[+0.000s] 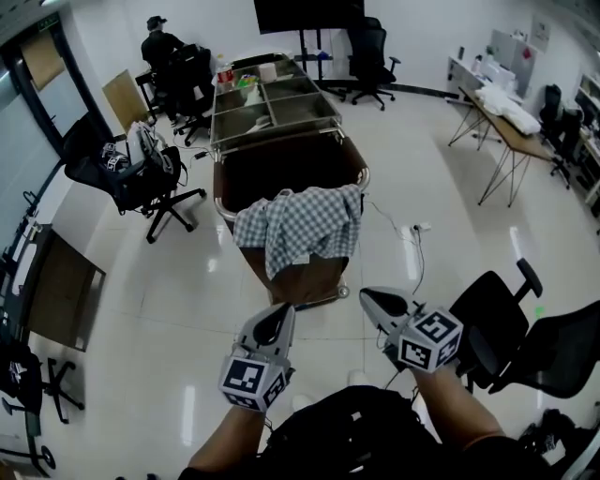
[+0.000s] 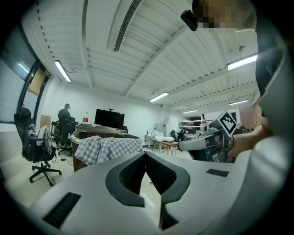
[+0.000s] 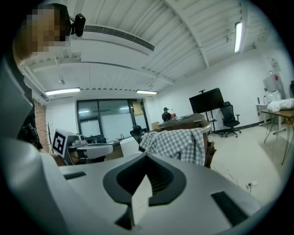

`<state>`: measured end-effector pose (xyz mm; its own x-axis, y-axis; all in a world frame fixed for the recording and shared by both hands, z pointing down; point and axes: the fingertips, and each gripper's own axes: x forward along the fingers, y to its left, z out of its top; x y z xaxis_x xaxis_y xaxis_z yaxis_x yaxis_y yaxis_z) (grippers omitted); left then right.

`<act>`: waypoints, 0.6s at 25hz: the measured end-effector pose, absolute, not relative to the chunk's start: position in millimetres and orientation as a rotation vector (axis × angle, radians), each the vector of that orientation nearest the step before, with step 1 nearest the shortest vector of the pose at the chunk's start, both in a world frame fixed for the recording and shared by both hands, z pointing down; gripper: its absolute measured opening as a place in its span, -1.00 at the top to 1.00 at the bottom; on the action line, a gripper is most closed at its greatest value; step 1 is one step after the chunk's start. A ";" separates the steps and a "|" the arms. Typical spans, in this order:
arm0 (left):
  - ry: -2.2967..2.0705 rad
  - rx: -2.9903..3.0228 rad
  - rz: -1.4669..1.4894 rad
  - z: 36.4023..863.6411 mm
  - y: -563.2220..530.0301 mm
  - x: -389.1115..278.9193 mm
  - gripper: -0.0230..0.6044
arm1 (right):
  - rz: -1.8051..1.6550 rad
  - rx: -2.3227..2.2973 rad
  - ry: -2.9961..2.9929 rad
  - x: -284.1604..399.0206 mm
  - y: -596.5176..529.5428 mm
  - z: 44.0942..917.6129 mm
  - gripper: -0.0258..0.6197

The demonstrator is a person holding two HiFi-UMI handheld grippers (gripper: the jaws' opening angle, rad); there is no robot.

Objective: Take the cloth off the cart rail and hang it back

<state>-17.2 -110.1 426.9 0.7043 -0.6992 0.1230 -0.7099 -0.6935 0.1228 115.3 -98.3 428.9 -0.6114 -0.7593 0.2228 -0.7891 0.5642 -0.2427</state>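
Checkered cloth (image 1: 298, 230) hangs draped over the cart rail (image 1: 364, 174). Left gripper (image 1: 280, 315) and right gripper (image 1: 371, 298) hover short of it, fingers closed together, holding nothing. Fits either before removal or already rehung; can't tell which.

An office chair (image 1: 142, 184), dark screen (image 1: 307, 13) and trestle table (image 1: 504, 128) stand about.

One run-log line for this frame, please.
phase: pre-grasp | cloth: draped on cart rail, untouched | left gripper: shut, empty | right gripper: shut, empty
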 end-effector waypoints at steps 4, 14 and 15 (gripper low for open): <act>-1.181 2.746 0.092 422.4 -116.2 -1.7 0.93 | 0.490 1.273 -2.728 121.0 -111.9 426.1 0.89; -1.226 2.742 0.129 417.8 -118.5 24.4 0.93 | 0.474 1.168 -2.785 129.4 -123.4 423.3 0.89; -1.232 2.741 0.136 418.3 -118.8 25.4 0.93 | 0.475 1.164 -2.788 129.9 -123.7 424.1 0.89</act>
<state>25.4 -118.8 418.3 0.6621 -0.7368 0.1366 -0.7489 -0.6573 0.0847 129.9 -123.7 424.1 -0.7071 -0.6800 0.1939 -0.7058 0.6624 -0.2510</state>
